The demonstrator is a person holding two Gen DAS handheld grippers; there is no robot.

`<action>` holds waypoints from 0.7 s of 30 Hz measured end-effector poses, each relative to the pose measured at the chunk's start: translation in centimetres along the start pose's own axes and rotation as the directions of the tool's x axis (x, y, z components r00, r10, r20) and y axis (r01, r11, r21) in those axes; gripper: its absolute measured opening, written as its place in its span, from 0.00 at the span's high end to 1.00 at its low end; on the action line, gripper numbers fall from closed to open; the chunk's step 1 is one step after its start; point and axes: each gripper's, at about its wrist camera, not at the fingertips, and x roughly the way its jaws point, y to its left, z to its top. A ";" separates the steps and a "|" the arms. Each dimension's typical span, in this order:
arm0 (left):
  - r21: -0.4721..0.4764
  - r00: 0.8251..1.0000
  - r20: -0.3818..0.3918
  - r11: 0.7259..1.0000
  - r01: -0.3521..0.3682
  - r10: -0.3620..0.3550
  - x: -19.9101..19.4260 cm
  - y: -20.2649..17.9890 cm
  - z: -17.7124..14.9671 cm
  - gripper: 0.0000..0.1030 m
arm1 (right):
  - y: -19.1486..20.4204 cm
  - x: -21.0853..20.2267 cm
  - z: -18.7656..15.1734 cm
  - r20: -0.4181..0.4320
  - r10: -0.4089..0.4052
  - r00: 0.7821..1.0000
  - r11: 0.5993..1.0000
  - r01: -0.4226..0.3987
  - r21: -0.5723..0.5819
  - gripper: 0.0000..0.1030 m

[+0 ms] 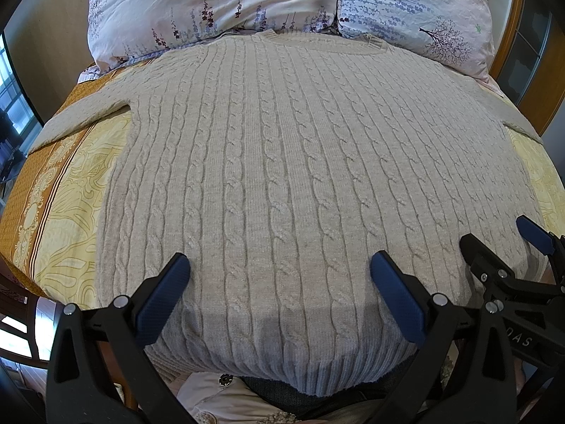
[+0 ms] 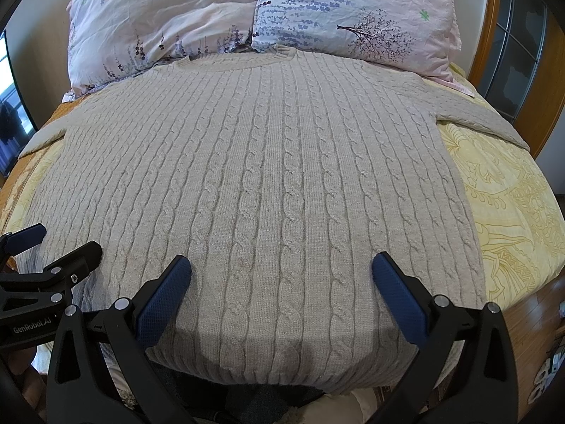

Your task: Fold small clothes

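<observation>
A beige cable-knit sweater (image 1: 282,148) lies flat and spread out on the bed, collar toward the pillows, hem hanging over the near edge; it also shows in the right wrist view (image 2: 268,176). Its sleeves stretch out to the left (image 1: 77,120) and to the right (image 2: 480,123). My left gripper (image 1: 279,275) is open and empty, hovering over the hem's left half. My right gripper (image 2: 282,275) is open and empty over the hem's right half. Each gripper shows in the other's view: the right one (image 1: 501,247) and the left one (image 2: 60,247).
Two floral pillows (image 1: 219,7) (image 2: 353,14) lie at the head of the bed. A yellow and orange patterned bedspread (image 2: 512,205) covers the mattress. A wooden headboard frame (image 2: 494,35) stands at the right. Other clothes (image 1: 226,395) lie below the near edge.
</observation>
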 end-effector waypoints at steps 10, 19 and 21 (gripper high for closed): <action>0.000 1.000 0.000 1.000 0.000 0.000 0.0 0.0 0.0 0.02 | 0.0 0.1 0.0 0.000 0.000 1.000 1.000 0.000 0.000 0.01; 0.001 1.000 0.000 1.000 0.000 0.000 0.0 0.0 0.0 0.02 | 0.2 0.3 0.3 0.005 0.000 1.000 1.000 0.000 0.000 0.01; 0.004 1.000 0.002 1.000 0.001 -0.001 0.0 0.0 -0.1 0.02 | 0.0 0.2 0.2 0.008 0.001 1.000 1.000 -0.001 -0.002 0.01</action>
